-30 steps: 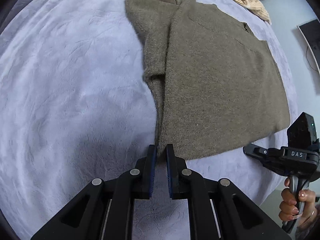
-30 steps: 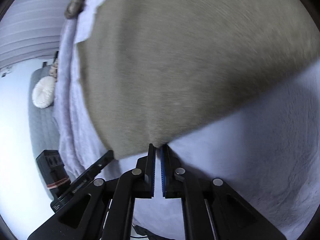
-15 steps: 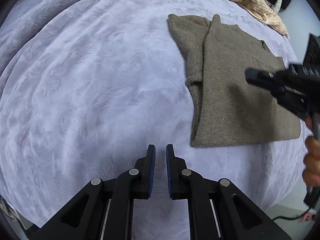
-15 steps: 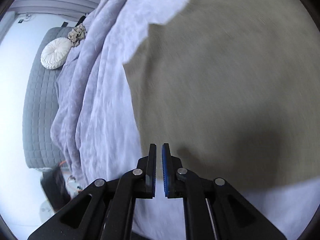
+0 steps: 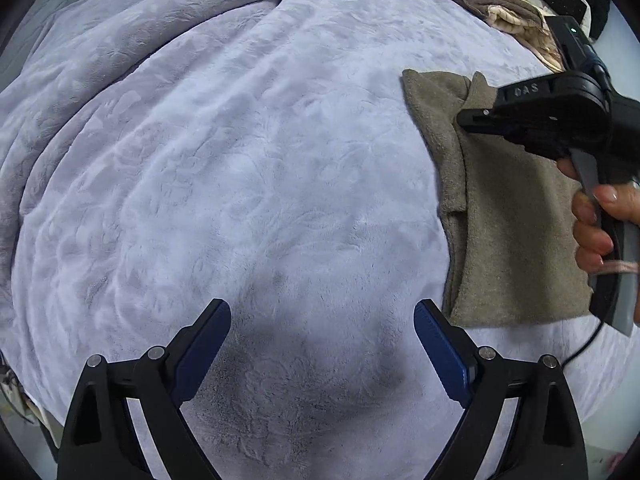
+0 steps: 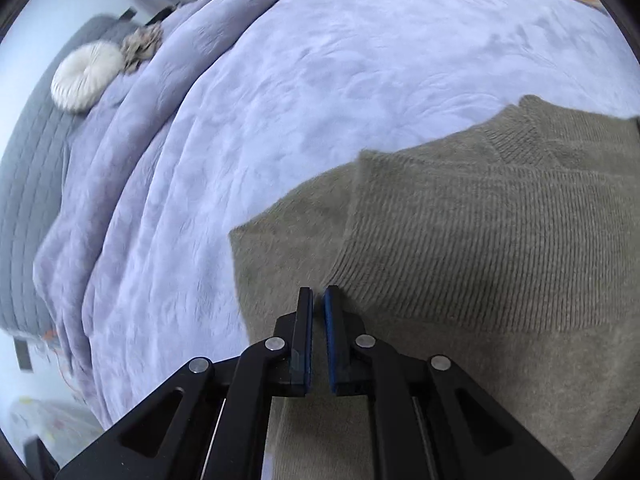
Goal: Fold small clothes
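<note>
An olive-brown knit sweater [image 5: 516, 232] lies folded flat on the lavender blanket [image 5: 240, 160], at the right of the left wrist view. My left gripper [image 5: 322, 318] is wide open and empty above bare blanket, left of the sweater's near corner. My right gripper [image 6: 318, 296] is shut with nothing between its pads, hovering over the sweater [image 6: 480, 248] near its folded left part. It also shows in the left wrist view [image 5: 480, 120], held by a hand above the sweater.
A pile of beige and brown clothes [image 5: 500, 4] lies at the far right of the bed. A round white cushion [image 6: 84, 76] and a grey quilted headboard [image 6: 28, 200] are at the far left. A cable [image 5: 588, 344] hangs off the bed edge.
My left gripper let go of the sweater's corner, pulled back left and opened wide. My right gripper left the hem and moved up over the sweater, still shut.
</note>
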### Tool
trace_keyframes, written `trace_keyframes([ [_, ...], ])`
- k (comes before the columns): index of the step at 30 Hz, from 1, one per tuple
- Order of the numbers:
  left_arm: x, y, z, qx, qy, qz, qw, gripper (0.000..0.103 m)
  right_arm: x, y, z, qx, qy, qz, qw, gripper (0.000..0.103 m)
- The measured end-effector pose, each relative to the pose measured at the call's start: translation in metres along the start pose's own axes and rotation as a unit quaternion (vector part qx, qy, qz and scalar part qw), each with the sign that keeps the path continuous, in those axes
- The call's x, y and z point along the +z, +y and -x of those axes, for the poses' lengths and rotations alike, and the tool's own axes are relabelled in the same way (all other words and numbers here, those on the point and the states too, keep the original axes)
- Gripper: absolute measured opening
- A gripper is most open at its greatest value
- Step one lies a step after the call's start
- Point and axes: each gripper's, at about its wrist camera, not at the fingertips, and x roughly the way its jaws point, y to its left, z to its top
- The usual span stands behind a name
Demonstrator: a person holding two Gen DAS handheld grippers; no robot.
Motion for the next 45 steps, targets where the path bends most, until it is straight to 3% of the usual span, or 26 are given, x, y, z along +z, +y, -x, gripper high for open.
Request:
trace_keyframes([
  [6, 0.012, -0.016, -0.011, -0.002, 0.009, 0.021, 0.9997, 0.093, -0.059, -0.012, 0.030, 0.040, 0.042, -0.006, 0.998, 0.011],
  [8, 0.016, -0.017, -0.018, -0.017, 0.027, 0.030, 0.9990, 0.093, -0.087, -0.023, 0.040, 0.058, 0.054, -0.029, 0.996, 0.034],
  [9, 0.017, -0.017, -0.020, -0.024, 0.033, 0.035, 0.9985, 0.093, -0.101, -0.028, 0.044, 0.065, 0.056, -0.042, 0.995, 0.054],
  [10, 0.017, -0.017, -0.020, -0.036, 0.037, 0.037, 0.9980, 0.093, -0.109, -0.026, 0.043, 0.075, 0.056, -0.056, 0.994, 0.061],
  [12, 0.013, -0.019, -0.014, -0.048, 0.035, 0.036, 0.9976, 0.093, -0.126, -0.035, 0.044, 0.109, 0.058, -0.098, 0.987, 0.061],
  [15, 0.010, -0.021, -0.006, -0.061, 0.027, 0.039, 0.9970, 0.093, -0.143, -0.046, 0.031, 0.169, 0.051, -0.198, 0.964, 0.061],
  [18, 0.009, -0.020, 0.002, -0.077, 0.023, 0.049, 0.9955, 0.093, -0.171, -0.059, 0.020, 0.188, 0.045, -0.280, 0.940, 0.061],
  [23, 0.011, -0.019, 0.004, -0.070, 0.008, 0.048, 0.9963, 0.093, -0.183, -0.055, 0.015, 0.172, 0.020, -0.290, 0.941, 0.061],
  [31, 0.007, -0.015, -0.003, -0.076, 0.032, 0.047, 0.9955, 0.093, -0.169, -0.065, 0.009, 0.195, -0.009, -0.339, 0.920, 0.061],
  [41, 0.005, -0.033, -0.015, -0.045, 0.046, 0.025, 0.9976, 0.093, -0.180, -0.090, 0.036, 0.178, -0.041, -0.321, 0.929, 0.061],
  [45, 0.004, -0.039, -0.019, -0.042, 0.051, 0.017, 0.9977, 0.093, -0.182, -0.100, 0.037, 0.181, -0.042, -0.332, 0.925, 0.061],
])
